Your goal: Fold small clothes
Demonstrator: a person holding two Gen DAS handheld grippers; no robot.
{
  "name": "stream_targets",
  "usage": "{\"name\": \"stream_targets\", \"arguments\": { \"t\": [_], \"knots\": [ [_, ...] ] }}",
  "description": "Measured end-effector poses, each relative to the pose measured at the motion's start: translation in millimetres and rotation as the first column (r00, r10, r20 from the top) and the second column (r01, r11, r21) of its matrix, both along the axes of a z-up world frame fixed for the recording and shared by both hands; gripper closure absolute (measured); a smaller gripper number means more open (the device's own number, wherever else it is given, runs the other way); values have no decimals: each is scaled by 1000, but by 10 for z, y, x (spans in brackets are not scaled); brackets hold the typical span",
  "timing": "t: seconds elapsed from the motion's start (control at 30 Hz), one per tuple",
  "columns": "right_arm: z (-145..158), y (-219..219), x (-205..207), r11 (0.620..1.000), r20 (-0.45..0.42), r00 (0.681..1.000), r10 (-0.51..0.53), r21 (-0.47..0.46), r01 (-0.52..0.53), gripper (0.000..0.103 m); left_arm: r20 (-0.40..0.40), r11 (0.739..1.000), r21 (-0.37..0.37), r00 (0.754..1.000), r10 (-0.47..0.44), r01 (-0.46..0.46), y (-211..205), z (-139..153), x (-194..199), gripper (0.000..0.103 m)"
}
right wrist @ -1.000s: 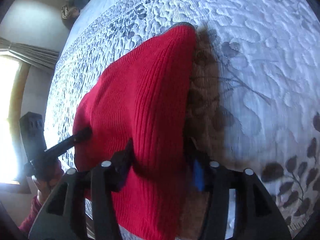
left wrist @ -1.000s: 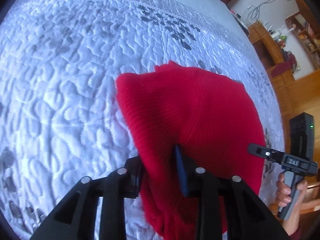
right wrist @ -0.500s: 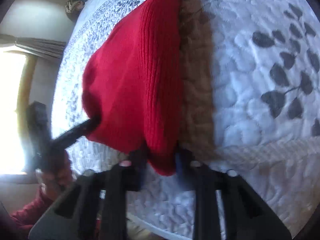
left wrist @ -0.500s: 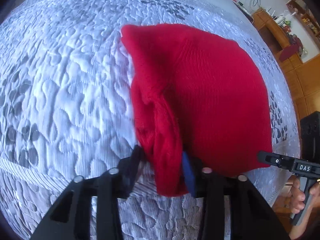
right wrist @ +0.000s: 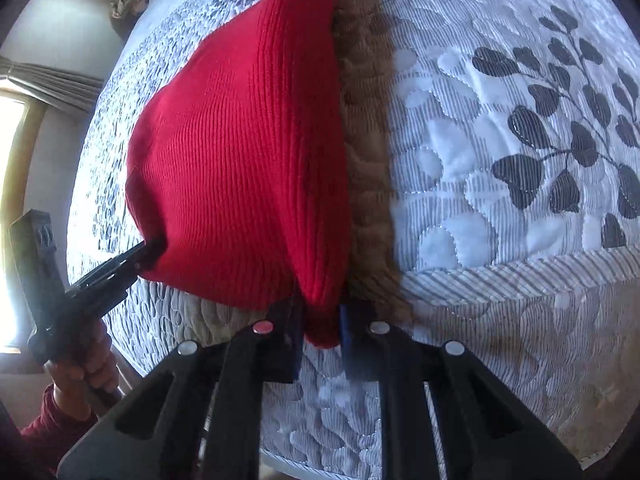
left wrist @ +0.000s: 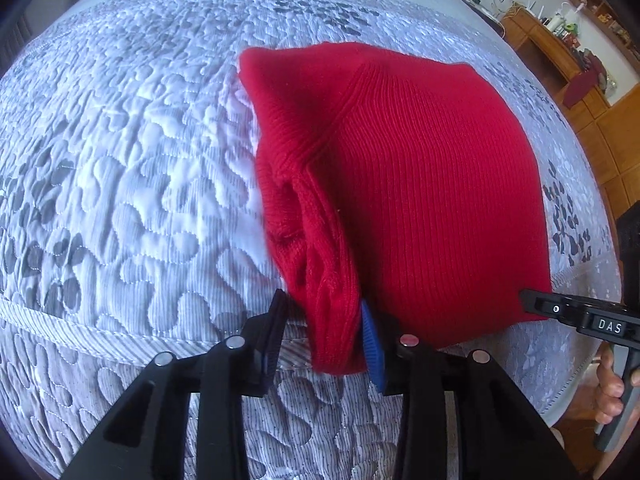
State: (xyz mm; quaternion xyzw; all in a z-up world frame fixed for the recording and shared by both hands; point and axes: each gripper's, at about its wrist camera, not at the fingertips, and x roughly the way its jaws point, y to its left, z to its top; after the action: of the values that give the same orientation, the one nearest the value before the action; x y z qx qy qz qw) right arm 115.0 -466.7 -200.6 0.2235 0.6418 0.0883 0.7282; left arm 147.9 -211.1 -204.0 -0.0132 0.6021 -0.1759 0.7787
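A red knit garment (left wrist: 420,200) lies folded on the quilted bed, with its near edge at the bed's front seam. My left gripper (left wrist: 320,312) holds the bunched left corner between its pads, and its jaws are opening slightly. In the right wrist view the same red knit garment (right wrist: 240,160) tapers down into my right gripper (right wrist: 320,320), which is shut on its right corner. The other gripper shows in each view: the right gripper (left wrist: 532,300) at the garment's lower right, and the left gripper (right wrist: 120,268) at its lower left, held by a hand (right wrist: 80,368).
The white quilt (left wrist: 120,160) with grey leaf print covers the bed; its seamed front edge (right wrist: 520,276) runs just under the grippers. Wooden furniture (left wrist: 560,52) stands beyond the bed's far right. A bright window (right wrist: 12,200) is at the left.
Both grippers drew the garment toward the bed's near edge. The right jaws, wide around the cloth a second ago, have closed on its corner. The garment now lies flatter and farther out.
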Motion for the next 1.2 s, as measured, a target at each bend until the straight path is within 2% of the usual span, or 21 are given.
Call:
{"name": "stream_targets", "arguments": {
  "t": [0.03,0.13,0.17,0.23,0.27,0.47,0.6,0.77,0.93,1.2],
  "knots": [
    [31,8,-26,1000,14,1000,4,-20,-3,87,6,1000,2,1000,1,-1,-15,10,-3,64],
    [199,61,-158,997,66,998,-2,-77,7,66,42,999,41,999,21,-22,-14,94,-61,53],
    [272,98,-219,994,82,997,-5,-107,14,64,54,998,54,998,31,-34,17,138,-99,49],
    [389,127,-317,990,103,995,-12,-141,27,62,62,997,58,997,47,-51,74,212,-161,47],
    [412,121,-347,989,105,994,-17,-148,32,56,61,996,62,997,57,-60,101,244,-200,44],
    [609,245,-692,970,116,993,-33,-235,60,40,104,990,107,991,85,-96,239,481,-496,39],
    [751,337,-888,949,132,991,-29,-307,69,29,140,986,133,987,80,-99,286,652,-693,32],
    [974,406,-1062,940,171,985,-30,-330,86,12,164,982,156,983,81,-106,337,847,-873,23],
    [1185,483,-1189,941,203,979,-29,-325,95,10,188,983,150,979,78,-107,379,1076,-1005,20],
    [1362,638,-1360,943,226,974,1,-323,74,10,232,983,161,971,52,-91,421,1358,-1222,19]
  ]
}}
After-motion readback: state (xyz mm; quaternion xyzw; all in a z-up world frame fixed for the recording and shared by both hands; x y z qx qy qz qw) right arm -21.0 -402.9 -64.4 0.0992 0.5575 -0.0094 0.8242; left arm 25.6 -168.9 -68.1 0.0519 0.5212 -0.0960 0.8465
